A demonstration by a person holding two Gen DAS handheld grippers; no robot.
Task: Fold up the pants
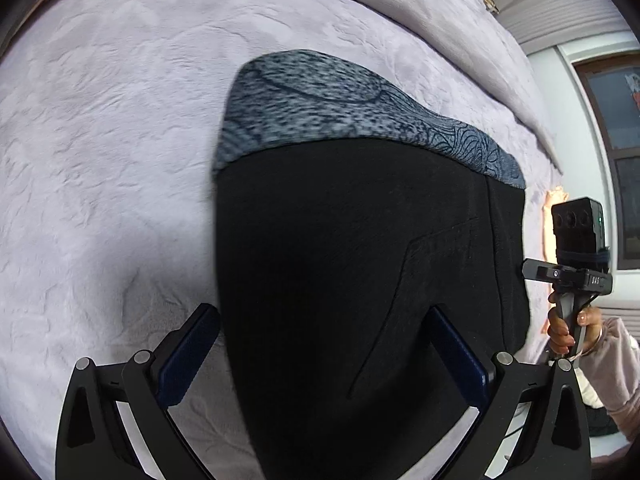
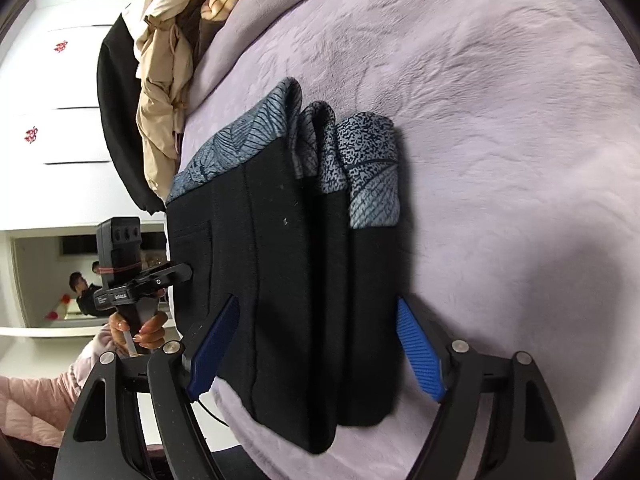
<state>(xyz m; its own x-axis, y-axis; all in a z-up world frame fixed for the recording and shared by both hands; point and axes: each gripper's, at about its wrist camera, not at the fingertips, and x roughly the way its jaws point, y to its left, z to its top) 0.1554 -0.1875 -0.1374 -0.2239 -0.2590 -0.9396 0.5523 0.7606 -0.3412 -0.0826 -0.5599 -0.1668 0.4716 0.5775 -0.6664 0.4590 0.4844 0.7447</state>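
My left gripper is spread wide around the near end of one folded pair of black pants near the lilac bed's right edge. My right gripper straddles them wide too, pads clear; bare bedspread lies open beyond.

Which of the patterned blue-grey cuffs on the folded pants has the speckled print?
The rightmost cuff on the pants, farthest from the beige clothes pile; the leftmost cuff shows leaf veins.
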